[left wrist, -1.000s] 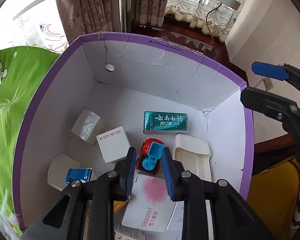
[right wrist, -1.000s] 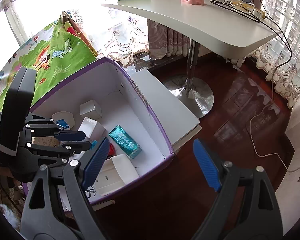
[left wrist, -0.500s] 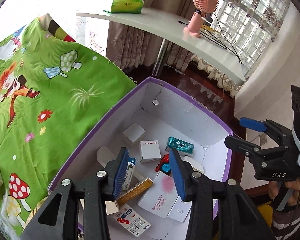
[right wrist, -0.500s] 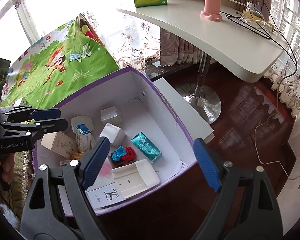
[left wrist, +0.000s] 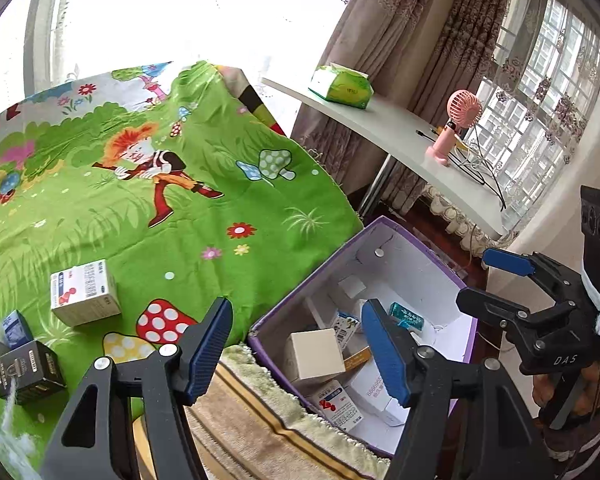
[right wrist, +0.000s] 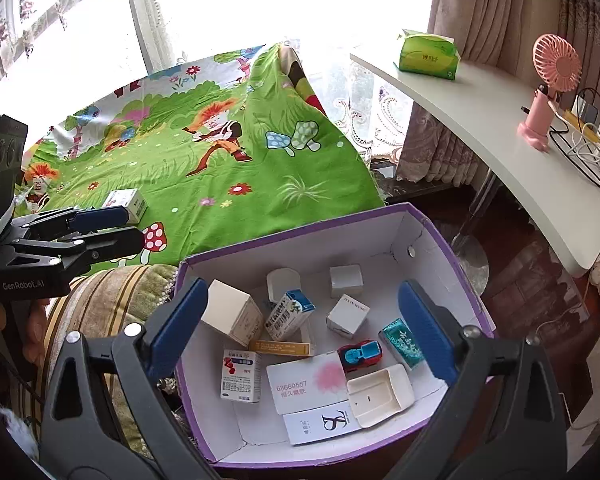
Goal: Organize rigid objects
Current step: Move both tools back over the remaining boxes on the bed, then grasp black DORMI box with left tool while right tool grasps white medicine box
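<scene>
**Both grippers empty above box and bed**

Now left gripper (left wrist: 296,354) hangs over the edge where the green cartoon bedsheet (left wrist: 148,216) meets the purple-rimmed box (right wrist: 440,236), fingers (left wrist: 210,346) spreading apart, nothing between them. Right gripper (right wrist: 300,332) sits above the box, fingers (right wrist: 426,328) wide and opening further, nothing pinched.

Inside the box: toy car (right wrist: 360,354) near the teal packet (right wrist: 402,344), white tray (right wrist: 380,396) just beside them, pink-blotch card (right wrist: 306,382), red-and-white medicine box (right wrist: 240,376), orange slim box (right wrist: 282,347), several white cartons, one beige carton (right wrist: 232,312) at the left wall.

On the bed, apart from the box: white-and-blue carton (left wrist: 85,292), black box (left wrist: 28,372), small blue-and-white box (left wrist: 4,330).

White surface (right wrist: 500,128) behind carries pink fan (right wrist: 548,88) and green tissue pack (right wrist: 428,56).
</scene>
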`<control>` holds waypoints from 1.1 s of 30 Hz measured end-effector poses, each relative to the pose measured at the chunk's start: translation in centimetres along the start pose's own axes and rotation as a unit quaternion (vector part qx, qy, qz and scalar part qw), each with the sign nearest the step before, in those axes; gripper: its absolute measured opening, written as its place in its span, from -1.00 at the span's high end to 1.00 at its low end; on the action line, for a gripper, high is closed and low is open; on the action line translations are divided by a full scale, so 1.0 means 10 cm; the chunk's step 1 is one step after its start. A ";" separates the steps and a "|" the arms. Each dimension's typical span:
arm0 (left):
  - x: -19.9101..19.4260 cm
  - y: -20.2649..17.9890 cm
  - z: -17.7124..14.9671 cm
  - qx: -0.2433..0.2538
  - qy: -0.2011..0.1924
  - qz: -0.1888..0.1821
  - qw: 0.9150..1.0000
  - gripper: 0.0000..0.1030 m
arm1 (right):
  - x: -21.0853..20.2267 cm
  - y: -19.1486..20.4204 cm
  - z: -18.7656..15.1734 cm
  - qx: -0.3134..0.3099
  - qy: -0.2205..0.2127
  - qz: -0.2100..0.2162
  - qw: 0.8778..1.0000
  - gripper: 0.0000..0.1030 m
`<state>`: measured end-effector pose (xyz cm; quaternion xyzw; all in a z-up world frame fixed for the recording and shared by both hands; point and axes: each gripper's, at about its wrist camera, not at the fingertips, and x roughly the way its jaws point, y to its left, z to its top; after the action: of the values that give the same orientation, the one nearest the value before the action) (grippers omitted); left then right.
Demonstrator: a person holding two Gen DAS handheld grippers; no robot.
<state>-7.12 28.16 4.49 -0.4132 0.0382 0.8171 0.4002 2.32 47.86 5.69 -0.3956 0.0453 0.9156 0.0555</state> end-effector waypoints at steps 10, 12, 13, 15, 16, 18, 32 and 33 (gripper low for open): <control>-0.46 0.90 -0.23 -0.098 -0.008 0.095 0.991 -0.64 | 0.02 0.57 0.24 0.002 -0.046 0.012 0.999 -0.99; -0.53 1.09 -0.30 -0.120 -0.004 0.106 0.987 -0.65 | 0.08 0.66 0.27 0.001 -0.041 0.016 0.999 -0.99; -0.55 1.18 -0.32 -0.129 -0.001 0.115 0.985 -0.65 | 0.13 0.72 0.28 -0.004 -0.037 0.019 0.999 -0.99; -0.60 1.35 -0.40 -0.148 0.003 0.128 0.981 -0.67 | 0.20 0.82 0.31 -0.011 -0.031 0.021 0.999 -0.99; -0.61 1.42 -0.44 -0.158 0.010 0.132 0.979 -0.68 | 0.24 0.87 0.31 -0.014 -0.024 0.030 0.999 -0.99; -0.63 1.56 -0.51 -0.180 0.022 0.135 0.974 -0.68 | 0.33 0.96 0.32 -0.016 -0.006 0.049 0.999 -0.99; -0.37 1.91 -0.55 -0.209 0.092 0.194 0.954 -0.98 | 0.96 1.65 0.45 -0.029 0.047 0.079 0.995 -0.99; -0.34 1.92 -0.53 -0.206 0.095 0.197 0.954 -0.99 | 1.00 1.70 0.46 -0.032 0.050 0.081 0.995 -0.99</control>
<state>-15.72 10.94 -1.74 -0.5470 -0.0123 0.8267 0.1314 -10.12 32.27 2.19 -0.4371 0.0501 0.8974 -0.0337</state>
